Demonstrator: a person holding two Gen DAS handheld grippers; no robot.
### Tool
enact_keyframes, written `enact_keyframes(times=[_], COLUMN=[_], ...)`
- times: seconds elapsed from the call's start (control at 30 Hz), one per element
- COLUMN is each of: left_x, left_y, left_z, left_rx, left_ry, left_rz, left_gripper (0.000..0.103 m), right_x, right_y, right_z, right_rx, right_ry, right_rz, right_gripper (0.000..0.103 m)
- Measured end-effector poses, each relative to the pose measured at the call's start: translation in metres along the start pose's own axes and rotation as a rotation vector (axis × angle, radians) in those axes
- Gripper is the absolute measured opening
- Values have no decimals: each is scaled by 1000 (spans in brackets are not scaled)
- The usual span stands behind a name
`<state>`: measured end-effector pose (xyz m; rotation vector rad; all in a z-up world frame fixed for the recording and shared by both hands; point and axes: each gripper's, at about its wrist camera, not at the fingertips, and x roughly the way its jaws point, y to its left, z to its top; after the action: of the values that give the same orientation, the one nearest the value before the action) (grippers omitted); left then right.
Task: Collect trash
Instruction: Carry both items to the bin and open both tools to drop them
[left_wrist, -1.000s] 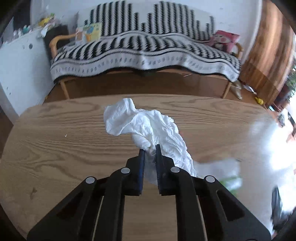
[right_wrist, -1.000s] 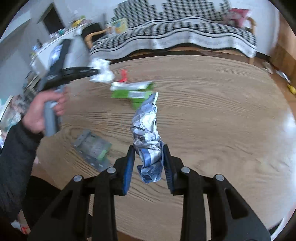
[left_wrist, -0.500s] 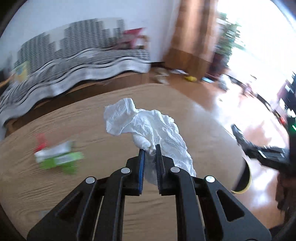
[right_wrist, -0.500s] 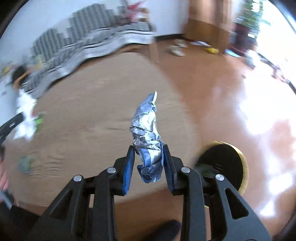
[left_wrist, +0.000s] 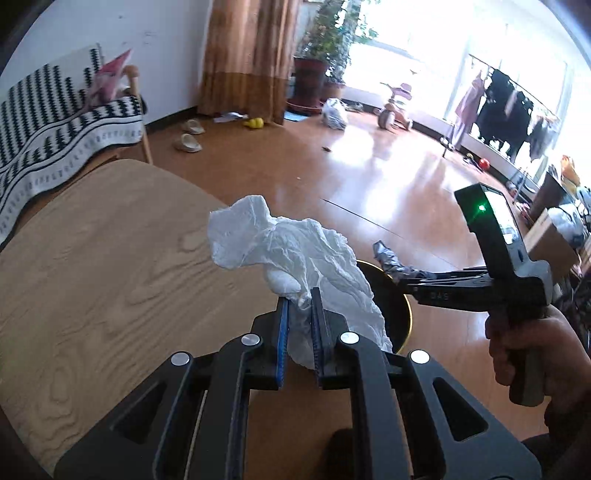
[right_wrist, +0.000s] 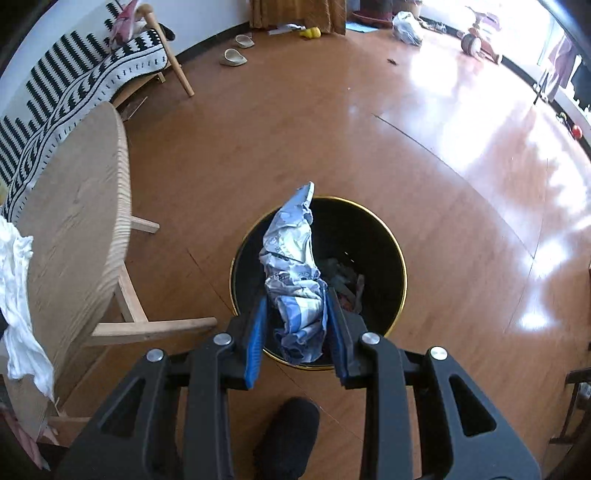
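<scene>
The right gripper (right_wrist: 295, 325) hangs above the black bin (right_wrist: 384, 236), which stands on open wooden floor (right_wrist: 258, 140) just off the rounded edge of the wooden table (right_wrist: 74, 221). Its jaws pinch a crumpled blue-and-white wrapper (right_wrist: 291, 266) over the bin's gold-rimmed mouth, where other scraps already lie. The left gripper (left_wrist: 299, 332), jaws pressed on a white tissue (left_wrist: 288, 243), sits at the table's edge beside the bin. A table leg (right_wrist: 147, 326) juts toward the bin; a dark shoe (right_wrist: 286, 435) stands near its rim. The floor beyond is open toward the striped sofa (right_wrist: 74, 74).
</scene>
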<state>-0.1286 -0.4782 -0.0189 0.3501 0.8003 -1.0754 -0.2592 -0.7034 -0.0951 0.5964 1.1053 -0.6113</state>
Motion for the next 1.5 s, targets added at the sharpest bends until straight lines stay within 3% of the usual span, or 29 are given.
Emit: enact_keyframes(times=[0.47,0.53,0.57,0.6,0.77,0.9,1.03,1.1,1.23,1.33,1.43,1.5], left_x=[40,43,46,48,64,84,106,117,128,131,126,120], left_y=[-14,-12,-13,-14,-28,-41,-52,-55,-58,-59,-55,-51], left_z=[14,16,17,18,17,16,18,20,23,23,24,23], left_rx=[7,1,-4,-6,-1,11,21,9,-11,-2,-15,-21], left_ry=[32,34,39,43,67,87,112,119,122,119,105,102], left_rz=[-27,-37,-44,-50,-77,-101,-136,-148,-159,-146,-169,-152], left_gripper=[10,10,10,10,10,10,12,20,60,62,77,78], right_x=[-2,-6,-8,-12,-23,-31,-41,-45,-52,-56,-58,-61], right_y=[-8,-12,-13,-16,-27,-40,-51,-57,-62,-60,-55,-51], right_z=[7,8,7,7,7,4,2,3,1,2,3,4], right_rx=[47,61,70,78,116,164,196,212,236,226,218,215], right_ry=[-42,-58,-68,-85,-114,-143,-171,-182,-195,-204,-207,-214], right_rz=[21,32,30,29,25,15,2,19,49,48,43,56], right_gripper=[33,44,59,66,66,75,77,77,78,78,78,78])
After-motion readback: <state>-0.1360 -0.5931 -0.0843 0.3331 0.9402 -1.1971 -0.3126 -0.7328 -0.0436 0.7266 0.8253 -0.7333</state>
